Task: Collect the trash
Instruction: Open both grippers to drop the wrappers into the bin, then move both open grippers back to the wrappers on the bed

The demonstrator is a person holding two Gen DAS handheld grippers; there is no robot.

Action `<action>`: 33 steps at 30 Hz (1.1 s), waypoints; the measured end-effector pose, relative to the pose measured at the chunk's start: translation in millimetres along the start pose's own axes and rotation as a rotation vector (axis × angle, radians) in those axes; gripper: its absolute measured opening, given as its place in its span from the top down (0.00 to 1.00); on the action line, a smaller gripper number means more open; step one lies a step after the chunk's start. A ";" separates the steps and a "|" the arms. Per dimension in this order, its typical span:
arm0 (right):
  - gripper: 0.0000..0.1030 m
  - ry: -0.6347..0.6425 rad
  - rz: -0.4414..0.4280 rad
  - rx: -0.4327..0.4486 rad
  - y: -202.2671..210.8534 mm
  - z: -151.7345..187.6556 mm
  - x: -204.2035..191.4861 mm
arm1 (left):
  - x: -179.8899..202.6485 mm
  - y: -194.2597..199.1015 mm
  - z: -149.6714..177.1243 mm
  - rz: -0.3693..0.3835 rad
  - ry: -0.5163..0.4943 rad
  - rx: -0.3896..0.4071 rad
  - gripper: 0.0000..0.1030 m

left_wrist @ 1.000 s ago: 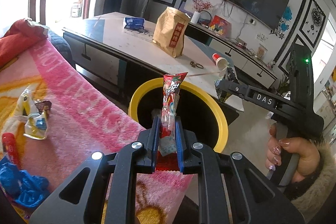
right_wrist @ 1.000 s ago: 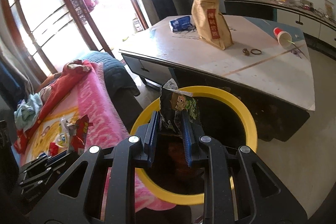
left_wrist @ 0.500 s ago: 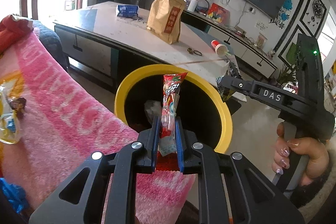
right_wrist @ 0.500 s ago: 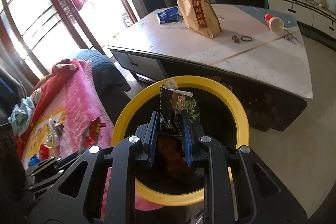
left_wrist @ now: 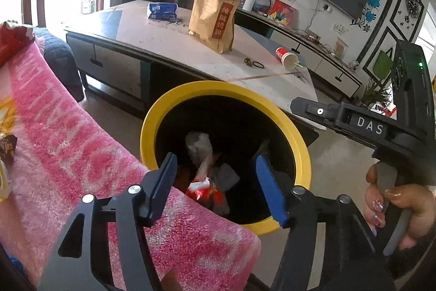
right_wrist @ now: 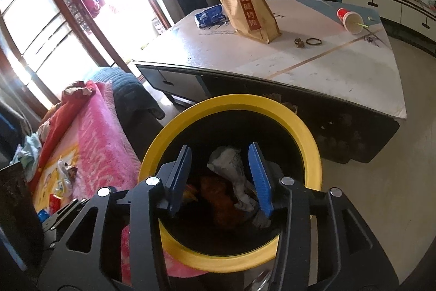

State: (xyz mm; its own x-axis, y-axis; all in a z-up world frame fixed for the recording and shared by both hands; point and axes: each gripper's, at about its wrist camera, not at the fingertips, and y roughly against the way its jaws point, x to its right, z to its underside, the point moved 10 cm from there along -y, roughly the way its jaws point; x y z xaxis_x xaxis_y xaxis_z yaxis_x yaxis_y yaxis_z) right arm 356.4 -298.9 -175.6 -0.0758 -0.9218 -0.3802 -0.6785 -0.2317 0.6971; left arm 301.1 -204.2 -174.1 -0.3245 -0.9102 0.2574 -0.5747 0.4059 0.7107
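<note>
Already several wrappers (left_wrist: 207, 187) lie in the yellow-rimmed bin (left_wrist: 152, 122). The left gripper (left_wrist: 218, 187) and right gripper (right_wrist: 220, 179) hang above it, jaws opening, empty. More litter (right_wrist: 64, 173), seemingly wrappers, waits on the pink blanket (left_wrist: 68, 143).

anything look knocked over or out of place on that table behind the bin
Yes: the red paper cup lies tipped on its side near the table's far right corner, its straw poking from the mouth. The brown paper bag stands upright, leaning a little. No spill shows around the cup.
</note>
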 end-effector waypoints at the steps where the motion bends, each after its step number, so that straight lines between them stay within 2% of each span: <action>1: 0.62 -0.002 0.002 0.002 0.6 -0.4 0.1 | -0.5 1.9 -0.9 -0.007 -0.003 0.007 0.35; 3: 0.58 -0.002 0.007 0.007 2.2 -1.0 -0.8 | -1.9 8.2 -2.3 -0.010 0.002 0.020 0.27; 7: 0.52 0.030 0.017 0.030 8.8 -3.5 -8.0 | -7.0 23.2 -5.4 -0.034 0.004 0.050 0.21; 10: 0.51 0.057 0.010 0.048 15.2 -5.8 -18.5 | -13.3 37.5 -7.2 -0.054 0.016 0.074 0.14; 13: 0.43 0.076 0.002 0.063 20.8 -6.0 -28.2 | -20.6 54.5 -9.7 -0.079 0.019 0.107 0.09; 16: 0.42 0.101 -0.015 0.070 26.4 -5.9 -40.8 | -29.9 72.3 -11.7 -0.115 0.023 0.143 0.08; 22: 0.34 0.139 -0.040 0.107 41.9 -2.7 -68.3 | -53.9 113.3 -14.3 -0.199 0.043 0.223 0.07; 33: 0.28 0.243 -0.119 0.119 61.8 17.3 -128.0 | -88.0 177.7 -11.3 -0.294 0.083 0.319 0.06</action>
State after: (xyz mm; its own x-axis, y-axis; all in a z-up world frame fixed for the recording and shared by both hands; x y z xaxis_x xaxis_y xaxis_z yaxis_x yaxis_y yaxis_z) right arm 311.4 -189.8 -94.3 0.1769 -0.9412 -0.2877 -0.7540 -0.3175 0.5750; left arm 236.1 -53.0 -63.1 -0.0583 -0.9890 0.1357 -0.8412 0.1219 0.5268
